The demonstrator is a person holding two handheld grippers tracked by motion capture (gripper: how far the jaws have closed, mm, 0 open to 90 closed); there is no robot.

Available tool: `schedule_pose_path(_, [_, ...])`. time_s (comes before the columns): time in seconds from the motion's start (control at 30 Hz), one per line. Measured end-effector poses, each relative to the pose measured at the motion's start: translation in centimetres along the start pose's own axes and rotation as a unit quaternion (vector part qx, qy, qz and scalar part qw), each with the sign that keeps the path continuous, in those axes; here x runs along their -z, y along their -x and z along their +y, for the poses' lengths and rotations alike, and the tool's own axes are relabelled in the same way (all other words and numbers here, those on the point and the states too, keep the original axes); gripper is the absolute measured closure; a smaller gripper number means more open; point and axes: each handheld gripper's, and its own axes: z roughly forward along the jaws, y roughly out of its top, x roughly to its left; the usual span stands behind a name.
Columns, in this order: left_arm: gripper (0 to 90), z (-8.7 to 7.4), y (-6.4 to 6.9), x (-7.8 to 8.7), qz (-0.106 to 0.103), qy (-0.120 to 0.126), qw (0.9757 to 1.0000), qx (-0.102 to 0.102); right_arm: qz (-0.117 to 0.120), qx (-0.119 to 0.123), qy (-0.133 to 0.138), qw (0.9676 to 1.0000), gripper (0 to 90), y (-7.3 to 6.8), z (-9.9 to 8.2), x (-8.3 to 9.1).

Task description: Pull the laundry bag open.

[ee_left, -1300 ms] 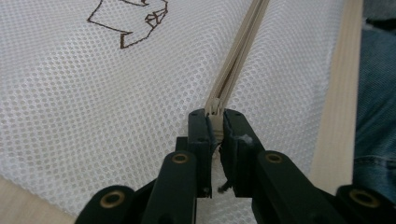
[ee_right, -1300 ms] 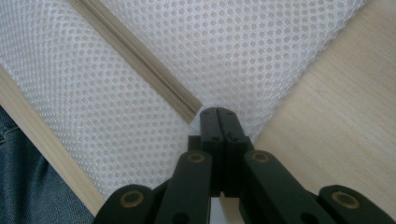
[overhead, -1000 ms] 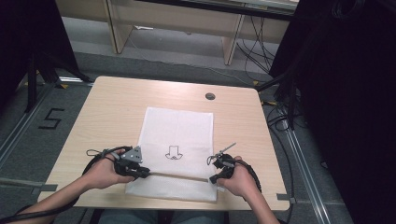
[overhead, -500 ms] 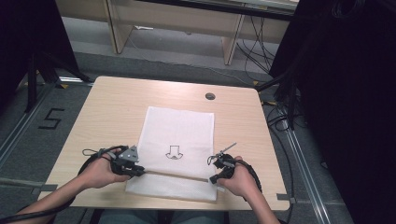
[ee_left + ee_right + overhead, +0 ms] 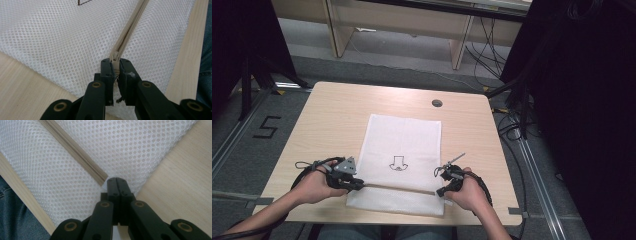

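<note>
A white mesh laundry bag (image 5: 404,162) lies flat on the light wooden desk (image 5: 327,120), its long side running away from the person and its near end close to the desk's front edge. A small dark outline drawing (image 5: 399,162) is printed near the middle of the bag. A beige zipper (image 5: 397,187) crosses the bag near its near end, from one side to the other.

The left tool (image 5: 357,183) sits at the left end of the zipper. In the left gripper view its jaws are closed on the beige zipper pull (image 5: 115,65), which stands pinched between the two black pads, with the zipper teeth (image 5: 130,27) running away from it across the mesh. The person's left hand (image 5: 314,186) rests on the desk beside the bag's left edge.

The right tool (image 5: 440,191) sits at the right end of the zipper, at the bag's right edge. In the right gripper view its jaws are pressed fully together at the point where the zipper ends (image 5: 102,178), nipping the mesh at the bag's edge, with bare desk just to one side. The right hand (image 5: 469,192) lies at the bag's near right corner.
</note>
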Motion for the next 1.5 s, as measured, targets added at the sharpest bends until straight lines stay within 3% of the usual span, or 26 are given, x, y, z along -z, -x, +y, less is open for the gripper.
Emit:
schedule_pose_path(0.07, [81.9, 0.0, 0.0, 0.1, 0.002, 0.0, 1.0, -0.001, 0.002, 0.006, 0.01, 0.9999, 90.0, 0.2, 0.0, -0.1])
schedule_pose_path(0.2, [81.8, -0.2, 0.1, 0.0, -0.002, -0.001, 1.0, 0.001, 0.002, 0.011, 0.005, 0.9999, 90.0, 0.2, 0.0, -0.1])
schedule_pose_path(0.37, [81.9, -0.3, 0.0, -0.1, -0.01, -0.007, 0.9999, 0.001, 0.004, -0.002, 0.0, 1.0, 90.0, -0.1, 0.0, 0.0])
schedule_pose_path(0.57, [81.8, -0.4, 0.0, -0.1, -0.004, -0.006, 1.0, -0.001, 0.001, 0.014, 0.009, 0.9999, 90.0, 0.1, 0.0, -0.1])
schedule_pose_path(0.63, [81.8, -0.4, 0.0, -0.2, -0.004, -0.007, 1.0, -0.001, 0.003, 0.003, 0.003, 1.0, 90.0, 0.0, 0.0, 0.0])
schedule_pose_path(0.7, [81.9, -0.4, 0.0, -0.2, -0.004, -0.01, 0.9999, -0.009, -0.001, -0.001, 0.0, 1.0, 90.0, -0.1, 0.0, 0.0])
schedule_pose_path(0.73, [81.9, -0.4, 0.0, -0.2, -0.002, -0.013, 0.9999, -0.01, 0.0, 0.014, 0.007, 0.9999, 90.0, 0.1, 0.0, -0.1])
schedule_pose_path(0.77, [81.9, -0.4, 0.0, -0.2, -0.002, -0.014, 0.9998, -0.011, 0.003, 0.0, 0.002, 1.0, 90.0, 0.0, 0.0, 0.0])
schedule_pose_path(0.83, [81.9, -0.3, -0.1, -0.1, -0.001, -0.023, 0.9996, -0.019, 0.001, 0.0, 0.003, 1.0, 90.0, 0.0, 0.0, 0.0])
schedule_pose_path(0.87, [81.9, -0.5, -0.1, -0.1, 0.009, -0.032, 0.9993, -0.019, 0.001, 0.009, 0.007, 0.9999, 90.0, 0.1, 0.0, 0.0])
schedule_pose_path(0.9, [81.9, -0.5, -0.3, -0.1, 0.006, -0.032, 0.9993, -0.016, 0.004, -0.002, 0.001, 1.0, 90.0, -0.1, 0.0, 0.0])
schedule_pose_path(0.93, [81.9, -0.6, -0.3, -0.1, 0.004, -0.028, 0.9996, -0.008, 0.001, 0.006, 0.004, 1.0, 90.0, 0.0, 0.0, 0.0])
schedule_pose_path(1.07, [81.9, -0.5, -0.3, 0.0, 0.004, -0.021, 0.9997, -0.008, -0.003, 0.007, 0.0, 1.0, 90.0, 0.0, 0.1, 0.0])
schedule_pose_path(1.13, [81.9, -0.5, -0.5, -0.1, 0.005, -0.031, 0.9994, -0.016, 0.0, 0.009, 0.003, 1.0, 90.0, 0.0, 0.1, -0.1])
schedule_pose_path(1.17, [81.9, -0.6, -0.4, -0.1, 0.005, -0.031, 0.9995, -0.009, -0.001, 0.0, 0.001, 1.0, 90.0, -0.1, 0.0, 0.0])
schedule_pose_path(1.23, [81.9, -0.8, -0.7, 0.1, 0.018, -0.038, 0.9991, -0.003, 0.001, 0.013, 0.006, 0.9999, 90.0, 0.0, 0.0, -0.1])
schedule_pose_path(1.27, [81.9, -0.9, -1.0, 0.3, 0.012, -0.034, 0.9994, 0.0, 0.002, 0.017, 0.009, 0.9998, 90.0, 0.1, 0.0, -0.1])
schedule_pose_path(1.33, [82.0, -0.7, -0.7, 0.6, 0.022, -0.038, 0.9989, -0.014, 0.004, 0.004, 0.004, 1.0, 90.0, -0.2, 0.0, -0.1])
schedule_pose_path(1.4, [82.0, -0.9, -0.6, 0.5, 0.016, -0.044, 0.9988, -0.013, 0.003, 0.013, 0.005, 0.9999, 90.0, 0.0, 0.0, -0.1])
schedule_pose_path(1.47, [82.1, -1.1, -0.6, 0.5, 0.023, -0.052, 0.9984, -0.005, -0.004, 0.019, -0.002, 0.9998, 90.0, -0.4, 0.1, 0.0])
schedule_pose_path(1.5, [82.1, -1.3, -0.6, 0.6, 0.017, -0.041, 0.999, 0.009, -0.008, 0.023, 0.0, 0.9997, 90.0, -0.5, 0.2, -0.1])
